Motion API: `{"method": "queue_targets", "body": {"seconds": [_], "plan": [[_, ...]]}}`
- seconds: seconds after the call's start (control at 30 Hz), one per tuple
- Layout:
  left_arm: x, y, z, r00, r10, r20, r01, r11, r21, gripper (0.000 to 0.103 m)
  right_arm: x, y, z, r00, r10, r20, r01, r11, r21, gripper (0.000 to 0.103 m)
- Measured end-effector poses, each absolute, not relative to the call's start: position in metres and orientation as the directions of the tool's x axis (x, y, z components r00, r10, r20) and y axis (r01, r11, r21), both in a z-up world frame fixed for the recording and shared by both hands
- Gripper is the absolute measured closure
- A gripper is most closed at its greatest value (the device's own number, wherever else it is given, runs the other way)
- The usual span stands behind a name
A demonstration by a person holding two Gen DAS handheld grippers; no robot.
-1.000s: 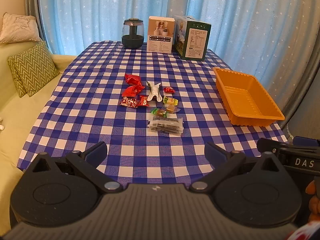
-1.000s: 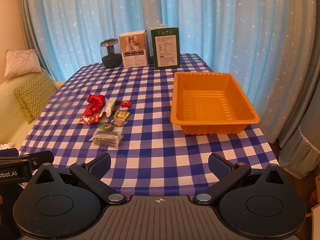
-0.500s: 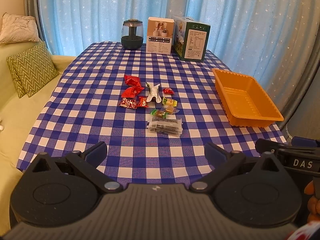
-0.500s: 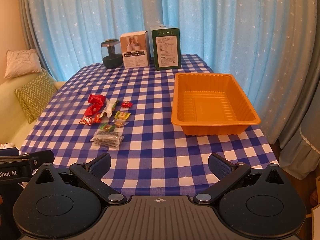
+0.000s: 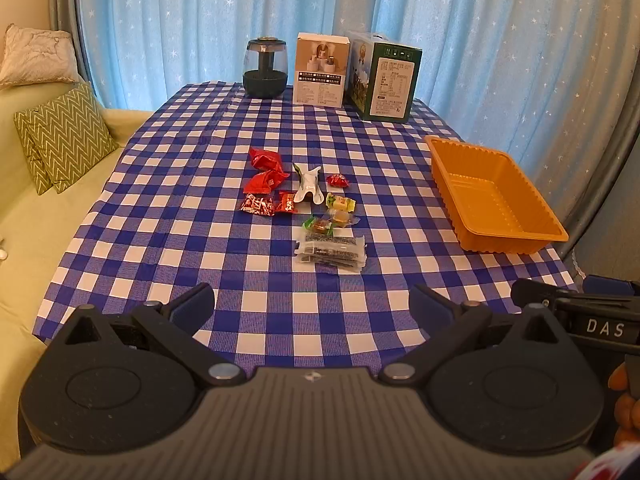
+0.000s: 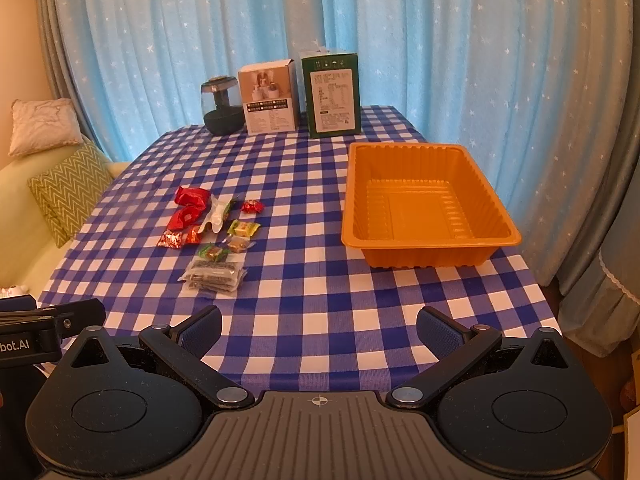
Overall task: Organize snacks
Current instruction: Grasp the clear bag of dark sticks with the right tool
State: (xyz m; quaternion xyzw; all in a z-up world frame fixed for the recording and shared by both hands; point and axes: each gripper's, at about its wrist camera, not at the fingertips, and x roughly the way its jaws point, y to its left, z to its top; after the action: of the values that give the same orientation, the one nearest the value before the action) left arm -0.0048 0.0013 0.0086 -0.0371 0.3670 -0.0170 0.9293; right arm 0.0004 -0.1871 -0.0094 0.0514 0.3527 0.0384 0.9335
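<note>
Nothing sorted yet: the snacks (image 5: 308, 204) lie clustered mid-table, left of the empty orange tray (image 6: 428, 240). Left gripper (image 5: 312, 312) and right gripper (image 6: 319, 326) hover at the near edge, jaws spread, holding nothing.

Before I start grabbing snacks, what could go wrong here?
1. The small candies lie close together, some touching, so the open left gripper may catch two or knock one aside.
2. The flat clear packet lies flush on the cloth; fingers could pinch the cloth too.
3. The tray sits near the table's edge, so a bump could push it off.
</note>
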Motion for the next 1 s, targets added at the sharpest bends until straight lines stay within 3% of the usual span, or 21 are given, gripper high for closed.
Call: {"method": "queue_targets", "body": {"seconds": [0.33,0.73,0.9,1.0], "plan": [[0.004,0.013,-0.003,0.721,-0.075,-0.689,0.015,0.996,-0.093,0.000,0.013,-0.183,-0.021,0.747,0.163,-0.644,-0.109,0.986,0.123,0.000],[0.068,0.053,-0.023,0.694,-0.111,-0.711,0.109,0.993,-0.049,0.003,0.082,-0.152,-0.047,0.683,0.410,-0.604,-0.469,0.880,0.067,0.001],[0.104,0.070,-0.040,0.670,-0.128,-0.731,0.159,0.987,-0.028,0.011,0.117,-0.135,-0.072,0.602,0.482,-0.637,-0.609,0.793,0.025,0.013],[0.122,0.075,-0.054,0.654,-0.129,-0.746,0.176,0.984,-0.016,0.015,0.134,-0.122,-0.090,0.555,0.500,-0.665,-0.667,0.745,0.003,0.025]]}}
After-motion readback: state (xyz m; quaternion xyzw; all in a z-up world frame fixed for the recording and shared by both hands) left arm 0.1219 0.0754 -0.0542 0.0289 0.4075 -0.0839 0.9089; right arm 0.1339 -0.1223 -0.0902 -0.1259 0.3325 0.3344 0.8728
